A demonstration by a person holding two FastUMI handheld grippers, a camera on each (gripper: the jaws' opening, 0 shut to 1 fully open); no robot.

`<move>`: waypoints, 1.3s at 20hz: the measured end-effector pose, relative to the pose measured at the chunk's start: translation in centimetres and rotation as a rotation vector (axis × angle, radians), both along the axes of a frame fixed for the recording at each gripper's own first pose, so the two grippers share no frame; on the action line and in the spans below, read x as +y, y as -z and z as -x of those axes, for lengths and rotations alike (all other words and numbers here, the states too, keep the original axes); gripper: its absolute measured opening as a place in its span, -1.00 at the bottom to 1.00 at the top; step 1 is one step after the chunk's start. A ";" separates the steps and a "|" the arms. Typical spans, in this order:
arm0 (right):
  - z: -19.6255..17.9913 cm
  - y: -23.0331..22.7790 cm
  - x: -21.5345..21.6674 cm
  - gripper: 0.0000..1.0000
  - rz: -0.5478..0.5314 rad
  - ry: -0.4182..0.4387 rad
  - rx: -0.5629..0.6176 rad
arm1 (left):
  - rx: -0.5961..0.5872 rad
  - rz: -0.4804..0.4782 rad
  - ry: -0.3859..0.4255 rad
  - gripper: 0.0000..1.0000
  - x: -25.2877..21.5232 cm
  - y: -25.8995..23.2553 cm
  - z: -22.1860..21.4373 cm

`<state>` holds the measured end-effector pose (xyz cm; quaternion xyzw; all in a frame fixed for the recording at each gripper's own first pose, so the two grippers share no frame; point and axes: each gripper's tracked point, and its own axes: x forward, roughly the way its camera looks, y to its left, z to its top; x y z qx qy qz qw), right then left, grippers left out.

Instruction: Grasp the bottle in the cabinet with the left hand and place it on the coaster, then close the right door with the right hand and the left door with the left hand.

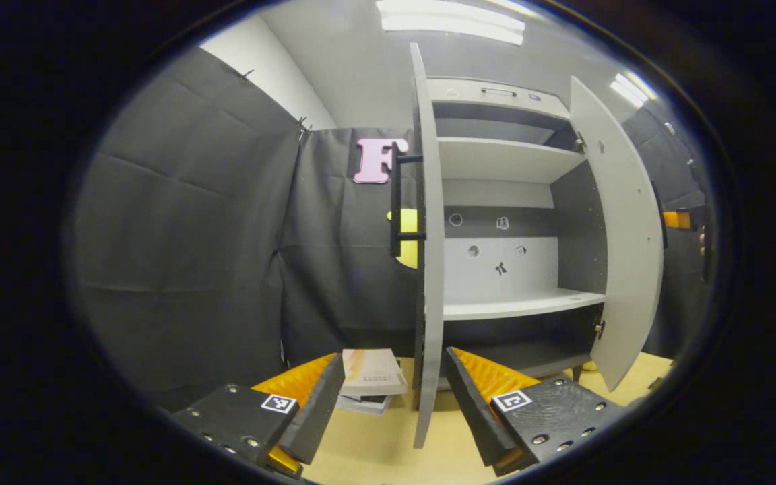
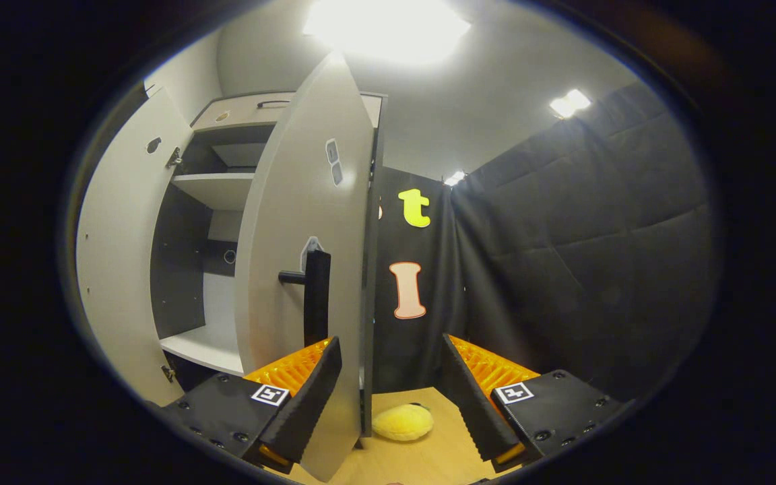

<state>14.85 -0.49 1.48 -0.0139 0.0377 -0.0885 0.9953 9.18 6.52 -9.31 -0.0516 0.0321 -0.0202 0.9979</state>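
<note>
The grey cabinet [image 1: 509, 162] stands with both doors swung out, and the white shelves I see are bare. In the left gripper view the left door [image 1: 426, 269] is edge-on, its black handle [image 1: 398, 202] on the outer face. My left gripper [image 1: 395, 357] is open, one finger on each side of that door's lower edge. In the right gripper view the right door [image 2: 300, 236] with its black handle [image 2: 317, 296] is close in front. My right gripper [image 2: 391, 342] is open, and the door's free edge runs down between its fingers.
A stack of books [image 1: 371, 377] lies on the wooden table [image 1: 374, 451] left of the left door. A soft yellow object [image 2: 401, 421] sits on the table by the right door's foot. The right door [image 1: 620, 236] and the left door [image 2: 115, 269] stand wide.
</note>
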 end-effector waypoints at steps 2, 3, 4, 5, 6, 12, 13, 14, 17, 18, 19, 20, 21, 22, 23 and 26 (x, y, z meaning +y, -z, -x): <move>-0.5 0.1 1.6 0.90 -0.005 -0.025 -0.003 | 0.003 -0.001 -0.006 0.79 1.1 0.3 0.0; -0.8 0.1 2.4 0.90 -0.011 -0.036 -0.005 | 0.009 0.000 -0.006 0.79 1.5 0.5 0.0; -1.1 0.1 3.2 0.90 -0.018 -0.047 -0.005 | 0.017 0.000 -0.009 0.79 2.1 0.7 0.0; -1.6 0.2 4.0 0.90 -0.022 -0.059 -0.005 | 0.020 0.000 -0.016 0.79 2.7 0.9 0.0; -2.0 0.3 4.7 0.90 -0.025 -0.071 -0.005 | 0.022 0.000 -0.024 0.79 3.3 0.9 0.0; -4.5 1.3 8.2 0.82 -0.052 -0.113 0.012 | 0.028 -0.013 -0.067 0.79 6.4 1.1 0.6; -4.7 1.4 8.2 0.82 -0.055 -0.115 0.012 | 0.030 -0.013 -0.073 0.79 6.8 1.2 0.8; -4.7 1.4 8.2 0.90 -0.059 -0.115 0.010 | 0.033 -0.011 -0.078 0.79 7.2 1.2 0.8; -4.6 1.5 8.4 0.90 -0.076 -0.115 0.013 | 0.041 -0.008 -0.079 0.79 7.9 0.9 0.5; -4.5 1.7 8.4 0.90 -0.082 -0.120 0.018 | 0.046 -0.009 -0.069 0.79 8.1 0.8 -0.1; -4.5 1.9 8.4 0.90 -0.083 -0.124 0.024 | 0.048 -0.008 -0.063 0.79 8.2 0.5 -0.7; -4.2 2.1 8.1 0.90 -0.077 -0.122 0.028 | 0.048 -0.003 -0.057 0.79 8.5 0.1 -1.3; -3.6 2.3 7.5 0.82 -0.065 -0.115 0.028 | 0.047 0.002 -0.054 0.79 8.8 -0.5 -2.0; -3.0 2.4 7.0 0.82 -0.052 -0.107 0.027 | 0.045 0.005 -0.058 0.79 9.3 -1.2 -2.7; -2.4 2.6 6.6 0.91 -0.042 -0.104 0.026 | 0.043 0.003 -0.061 0.79 9.8 -1.9 -3.3; -1.3 3.0 5.4 0.90 -0.019 -0.094 0.030 | 0.026 -0.016 -0.077 0.79 11.0 -4.6 -5.8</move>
